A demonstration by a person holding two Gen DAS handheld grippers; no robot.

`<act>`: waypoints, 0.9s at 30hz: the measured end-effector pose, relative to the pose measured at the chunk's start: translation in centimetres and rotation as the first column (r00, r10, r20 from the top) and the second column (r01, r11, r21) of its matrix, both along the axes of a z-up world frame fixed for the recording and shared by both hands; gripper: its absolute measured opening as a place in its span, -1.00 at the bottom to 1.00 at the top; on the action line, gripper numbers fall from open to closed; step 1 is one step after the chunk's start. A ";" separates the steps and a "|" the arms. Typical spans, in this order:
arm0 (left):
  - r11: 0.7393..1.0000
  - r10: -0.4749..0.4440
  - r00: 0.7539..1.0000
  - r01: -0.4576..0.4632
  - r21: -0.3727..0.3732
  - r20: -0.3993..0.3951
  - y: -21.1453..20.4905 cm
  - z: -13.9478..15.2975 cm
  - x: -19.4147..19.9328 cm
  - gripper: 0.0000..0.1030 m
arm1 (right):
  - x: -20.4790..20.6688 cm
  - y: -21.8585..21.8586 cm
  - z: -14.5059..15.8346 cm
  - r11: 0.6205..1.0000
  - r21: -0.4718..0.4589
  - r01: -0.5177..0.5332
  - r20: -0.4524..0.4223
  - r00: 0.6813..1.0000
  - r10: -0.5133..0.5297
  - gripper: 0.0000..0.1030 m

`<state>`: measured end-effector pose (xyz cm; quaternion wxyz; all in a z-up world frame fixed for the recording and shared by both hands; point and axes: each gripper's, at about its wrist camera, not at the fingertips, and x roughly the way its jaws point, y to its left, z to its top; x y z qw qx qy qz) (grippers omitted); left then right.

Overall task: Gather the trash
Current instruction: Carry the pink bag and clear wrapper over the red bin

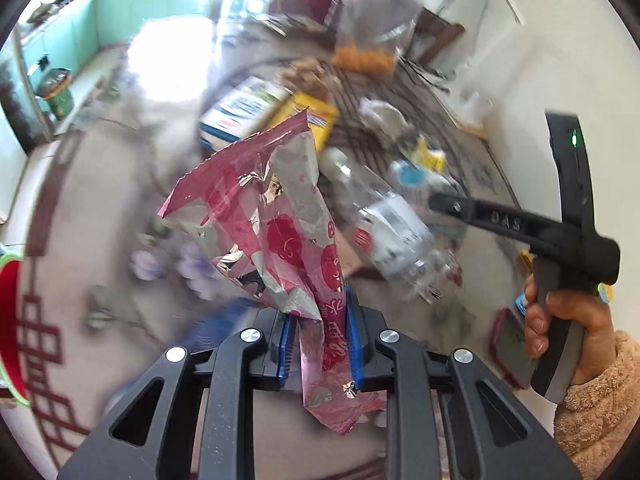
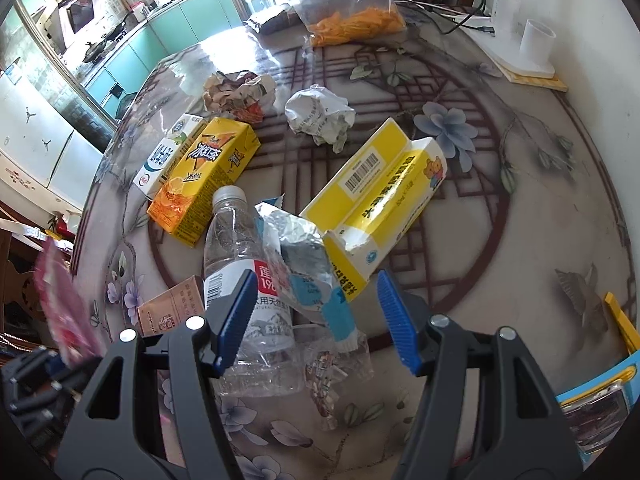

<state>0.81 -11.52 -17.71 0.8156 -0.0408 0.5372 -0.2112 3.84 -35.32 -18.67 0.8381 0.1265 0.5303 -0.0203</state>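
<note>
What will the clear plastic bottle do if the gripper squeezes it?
The clear plastic bottle looks empty and dented, so it would probably crumple and feel light. Lying on its side on the glossy table, it might roll or slip between the open right gripper fingers.

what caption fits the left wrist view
Left gripper shut on a pink snack wrapper, lifted above the littered table.

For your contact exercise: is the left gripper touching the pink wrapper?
Touching. The left wrist view shows the left gripper with both blue fingers pressed against the pink wrapper.
</note>
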 end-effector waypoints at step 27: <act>0.994 0.111 0.991 -0.110 -0.023 0.073 9.3 2.5 -0.5 -0.57 | -0.5 5.6 3.7 0.999 -0.015 -0.034 0.106 0.994 0.035 -0.74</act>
